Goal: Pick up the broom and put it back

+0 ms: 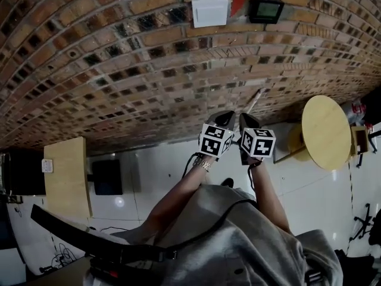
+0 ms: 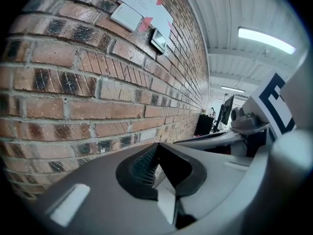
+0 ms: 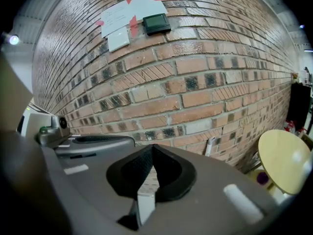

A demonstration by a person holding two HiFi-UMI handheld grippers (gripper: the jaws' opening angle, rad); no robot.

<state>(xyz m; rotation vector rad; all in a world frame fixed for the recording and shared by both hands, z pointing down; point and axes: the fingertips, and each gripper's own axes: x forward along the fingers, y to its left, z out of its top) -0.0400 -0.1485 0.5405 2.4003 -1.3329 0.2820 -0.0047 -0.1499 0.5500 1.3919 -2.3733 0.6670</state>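
Left hand-held gripper [image 2: 155, 148] and right hand-held gripper [image 3: 151, 150], both clenched on nothing, side by side before the brick wall [image 1: 119, 70]. Pale broom handle [image 1: 255, 98] leans on the wall, near the left edge of the round table [image 1: 324, 130]; a nudge from clenched jaws could slide it sideways and topple it

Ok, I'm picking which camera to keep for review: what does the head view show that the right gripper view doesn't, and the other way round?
Only the head view: the person's bare forearms, grey top and a pale wooden rectangular cabinet at the left.

Only the right gripper view: the right tool close up, jaw tips together with nothing between.

Both: the red brick wall, the small dark wall screen, the round pale wooden table, and a thin pale stick leaning on the wall, possibly the broom's handle.
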